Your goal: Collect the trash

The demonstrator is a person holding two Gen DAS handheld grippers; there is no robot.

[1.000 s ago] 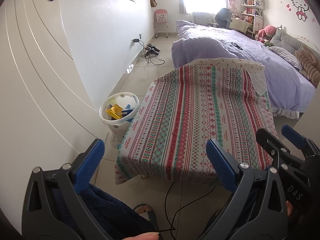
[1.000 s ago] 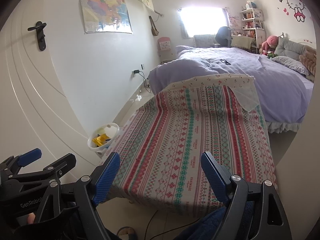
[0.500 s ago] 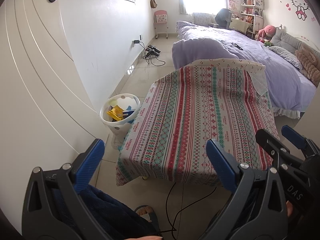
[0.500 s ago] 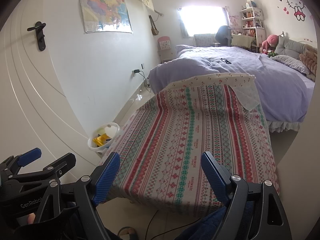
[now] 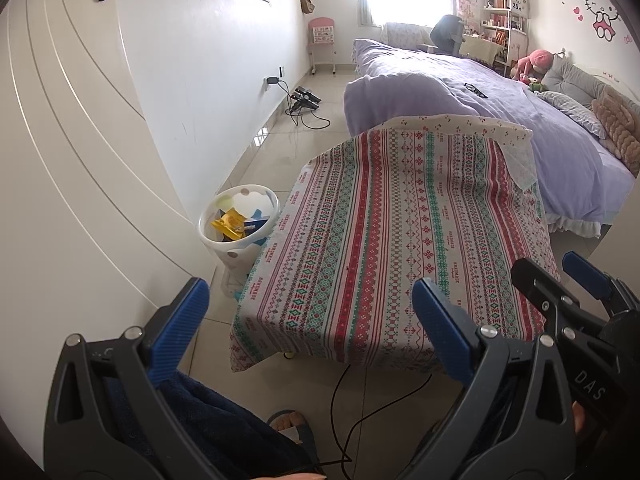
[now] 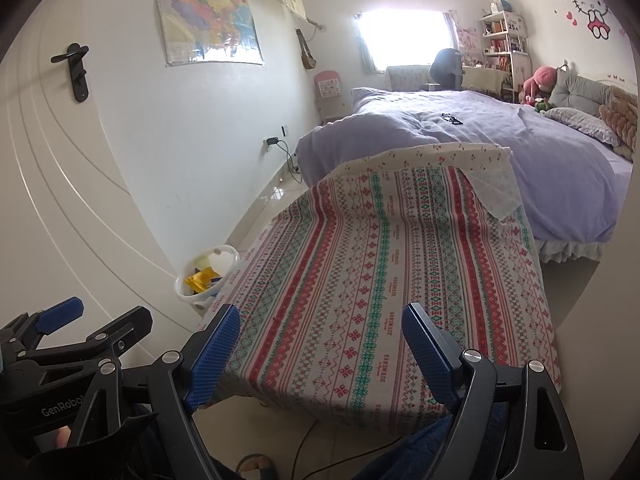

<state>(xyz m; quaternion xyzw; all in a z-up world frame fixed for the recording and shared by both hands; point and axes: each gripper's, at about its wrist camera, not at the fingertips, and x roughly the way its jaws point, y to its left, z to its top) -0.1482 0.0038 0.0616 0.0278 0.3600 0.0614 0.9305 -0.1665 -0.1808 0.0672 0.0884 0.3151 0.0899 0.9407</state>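
Note:
A white spotted trash bin (image 5: 240, 224) stands on the floor left of the table; it also shows in the right wrist view (image 6: 208, 276). Yellow wrappers (image 5: 230, 224) and a blue piece lie inside it. My left gripper (image 5: 308, 324) is open and empty, held back from the table's near edge. My right gripper (image 6: 320, 348) is open and empty, just above the near edge, to the right of the left one. The table with a striped patterned cloth (image 5: 400, 240) has no loose trash on it.
A white door (image 6: 72, 168) and wall run along the left. A purple bed (image 5: 500, 120) lies beyond the table. A black cable (image 5: 340, 392) hangs under the near table edge. My sandalled foot (image 5: 290, 424) is on the tiled floor below.
Both grippers have stayed open. The left wrist view has drifted back slightly, so the bin and table sit a little farther off.

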